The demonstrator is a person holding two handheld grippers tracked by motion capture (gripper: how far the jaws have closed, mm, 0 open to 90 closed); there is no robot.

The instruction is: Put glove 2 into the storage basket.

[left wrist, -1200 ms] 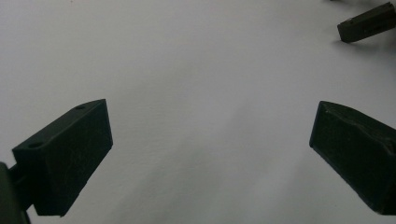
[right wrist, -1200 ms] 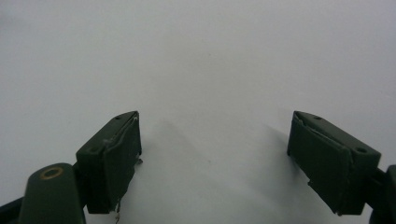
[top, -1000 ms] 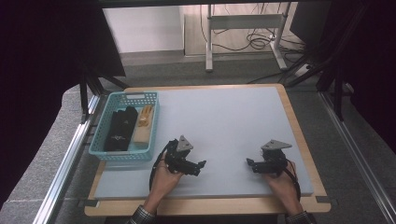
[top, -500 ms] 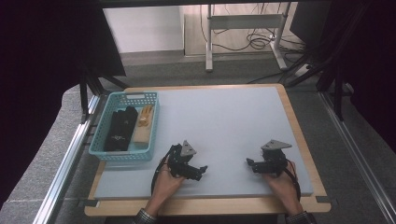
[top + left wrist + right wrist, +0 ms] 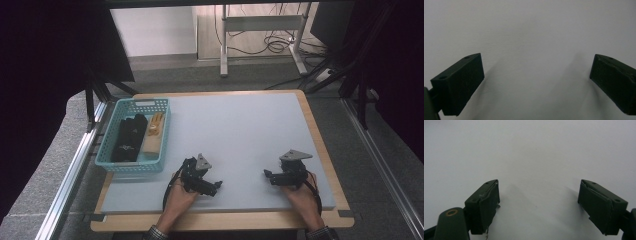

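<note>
On the near part of the grey mat (image 5: 235, 125) my left gripper (image 5: 216, 186) lies low in a hand, its jaws pointing right. My right gripper (image 5: 268, 175) rests in the other hand at the near right, jaws pointing left toward it. In the left gripper view my left gripper (image 5: 537, 67) is open, with bare grey mat (image 5: 531, 30) between the jaws. The right gripper view shows my right gripper (image 5: 538, 190) open just as wide over the mat (image 5: 536, 150), holding nothing.
A teal basket (image 5: 134, 167) stands at the left edge of the mat, holding black gloves (image 5: 127, 137) and a tan glove (image 5: 155, 129). A wooden table border (image 5: 225, 220) frames the mat. Metal rails run along both sides.
My left gripper has slid a little toward the near edge and to the right. The right gripper has stayed in place.
</note>
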